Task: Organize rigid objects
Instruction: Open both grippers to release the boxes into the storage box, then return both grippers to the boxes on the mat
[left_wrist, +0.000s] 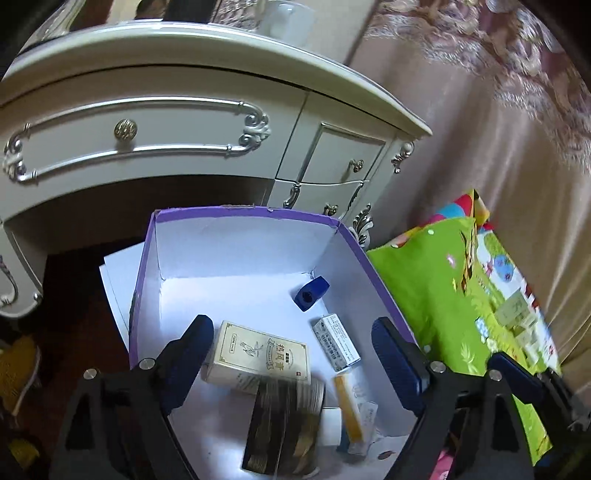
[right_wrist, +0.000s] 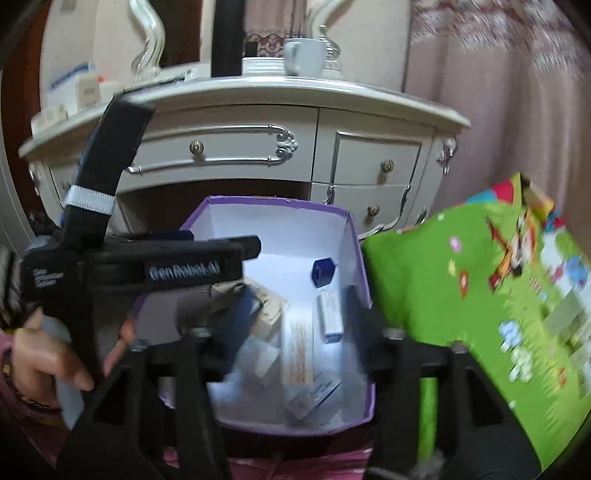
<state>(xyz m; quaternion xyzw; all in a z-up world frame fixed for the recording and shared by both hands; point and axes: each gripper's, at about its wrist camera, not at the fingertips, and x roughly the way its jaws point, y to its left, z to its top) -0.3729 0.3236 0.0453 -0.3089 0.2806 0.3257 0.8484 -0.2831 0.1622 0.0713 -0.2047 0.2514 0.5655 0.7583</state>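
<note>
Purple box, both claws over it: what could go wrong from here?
1. The dark blurred item under the open left claw looks mid-drop; it may knock the beige carton.
2. The right claw crowds the left in the purple box; they could collide.

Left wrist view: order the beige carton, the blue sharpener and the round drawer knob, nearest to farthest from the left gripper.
From the left gripper:
1. Beige carton, between the fingers, on the purple box floor.
2. Blue sharpener, far right corner of the box.
3. Round drawer knob, on the dresser beyond.
</note>
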